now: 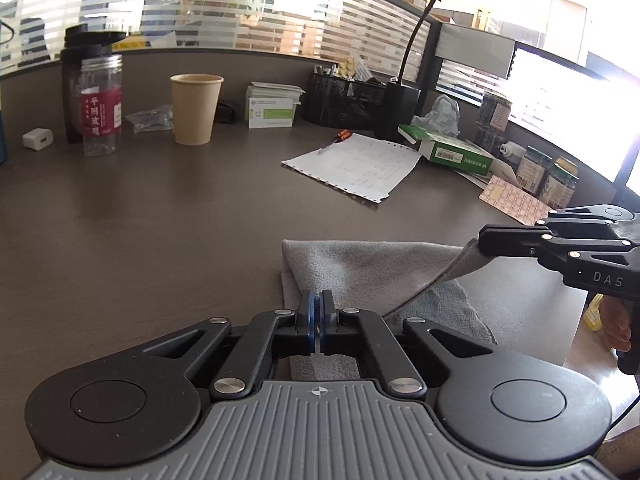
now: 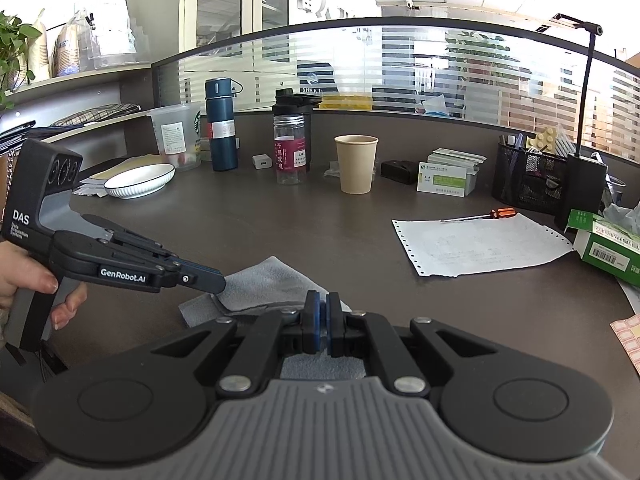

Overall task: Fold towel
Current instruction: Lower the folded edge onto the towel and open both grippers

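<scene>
A grey towel lies partly folded on the dark desk near the front edge. My left gripper is shut on the towel's near left edge. In the left wrist view my right gripper comes in from the right, shut on a raised corner of the towel that hangs taut below it. The right wrist view shows the towel again, with my right gripper shut on its edge and my left gripper pinching it from the left, held by a hand.
Behind the towel lie a perforated paper sheet, a screwdriver, a green tissue box, a paper cup, a clear jar, a white bowl and a mesh pen holder. A partition wall closes the back.
</scene>
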Motion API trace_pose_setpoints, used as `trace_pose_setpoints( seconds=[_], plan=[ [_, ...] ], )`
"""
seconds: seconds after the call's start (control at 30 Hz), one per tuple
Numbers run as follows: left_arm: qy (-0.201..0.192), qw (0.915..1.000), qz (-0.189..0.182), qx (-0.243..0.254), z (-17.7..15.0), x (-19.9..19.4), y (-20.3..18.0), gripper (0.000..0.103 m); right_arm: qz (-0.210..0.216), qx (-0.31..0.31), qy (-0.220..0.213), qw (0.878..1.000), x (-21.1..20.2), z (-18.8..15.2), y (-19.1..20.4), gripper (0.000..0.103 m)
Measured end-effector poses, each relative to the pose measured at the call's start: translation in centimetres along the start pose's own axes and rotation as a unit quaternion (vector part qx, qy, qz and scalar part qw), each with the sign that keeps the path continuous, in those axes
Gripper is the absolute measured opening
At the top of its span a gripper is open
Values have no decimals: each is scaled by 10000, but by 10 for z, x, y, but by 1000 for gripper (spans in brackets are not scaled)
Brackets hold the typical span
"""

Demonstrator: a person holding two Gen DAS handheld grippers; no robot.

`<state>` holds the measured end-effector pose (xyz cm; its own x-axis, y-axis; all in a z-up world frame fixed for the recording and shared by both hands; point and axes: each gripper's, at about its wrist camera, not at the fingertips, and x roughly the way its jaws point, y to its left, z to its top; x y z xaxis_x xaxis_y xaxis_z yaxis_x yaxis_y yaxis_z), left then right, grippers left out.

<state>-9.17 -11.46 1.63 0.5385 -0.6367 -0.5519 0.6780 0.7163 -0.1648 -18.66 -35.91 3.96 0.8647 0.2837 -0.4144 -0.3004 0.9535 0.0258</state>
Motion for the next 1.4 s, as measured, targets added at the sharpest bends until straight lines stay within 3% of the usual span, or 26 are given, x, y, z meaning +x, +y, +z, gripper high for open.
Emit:
trace_pose_setpoints(
  seconds=[0.33, 0.8, 1.07, 1.4],
  plan=[
    [-209, 9996, -144, -90, 8, -17, 3, 3, 92, -312, -26, 9995, -10, 1, 10, 4],
    [-118, 9995, -234, -169, -5, -27, 7, 3, 182, -471, 244, 9984, -15, -14, 22, 4],
    [158, 9995, -223, -183, -17, -14, 11, 4, 161, -546, 410, 9975, -13, -26, 31, 6],
    [78, 9995, -177, -238, -20, -27, 17, 13, 246, -490, 615, 9966, -15, -35, 31, 11]
  ],
)
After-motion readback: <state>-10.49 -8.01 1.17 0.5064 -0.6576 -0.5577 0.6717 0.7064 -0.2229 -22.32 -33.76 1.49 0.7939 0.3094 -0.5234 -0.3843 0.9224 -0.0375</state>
